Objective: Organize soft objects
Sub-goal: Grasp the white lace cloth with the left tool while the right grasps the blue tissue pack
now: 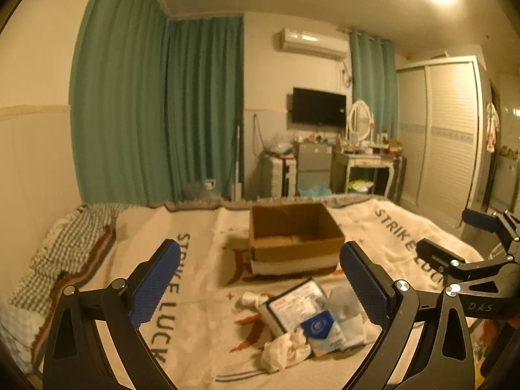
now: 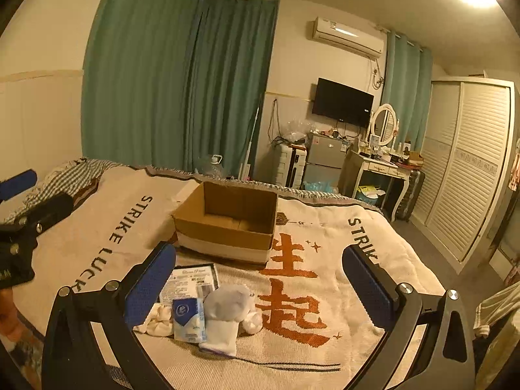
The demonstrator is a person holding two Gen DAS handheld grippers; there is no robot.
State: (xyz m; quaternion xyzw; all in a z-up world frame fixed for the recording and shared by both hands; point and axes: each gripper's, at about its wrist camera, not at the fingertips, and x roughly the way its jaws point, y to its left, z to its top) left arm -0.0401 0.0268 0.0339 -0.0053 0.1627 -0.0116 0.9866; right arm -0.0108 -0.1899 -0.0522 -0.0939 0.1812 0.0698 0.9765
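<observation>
1. Cream blanket (image 2: 130, 227) with black lettering and rust-orange characters.
2. Plain brown cardboard box (image 2: 227, 217).
3. Green-and-white checked cloth (image 1: 71, 237) at the blanket's far left corner.
4. Teal curtains (image 2: 156, 91).
5. Blue, dimpled gripper pads (image 2: 146, 289).

"STRIKE LUCK" on blanket (image 2: 130, 224), both edges; "DAS" on right claw (image 1: 455, 243) body

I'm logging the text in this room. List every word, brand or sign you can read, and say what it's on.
"STRIKE LUCK": on the blanket, left side.
"STRIKE LUC": same blanket, right side, partly hidden.
Large orange Chinese characters: blanket middle, "生" and "起" legible.
"DAS": on the right tongs, seen in the left camera.
Flat packet: print too blurred.
Blue-and-white tissue pack: round logo, unreadable.
Cardboard box: no text.
</observation>
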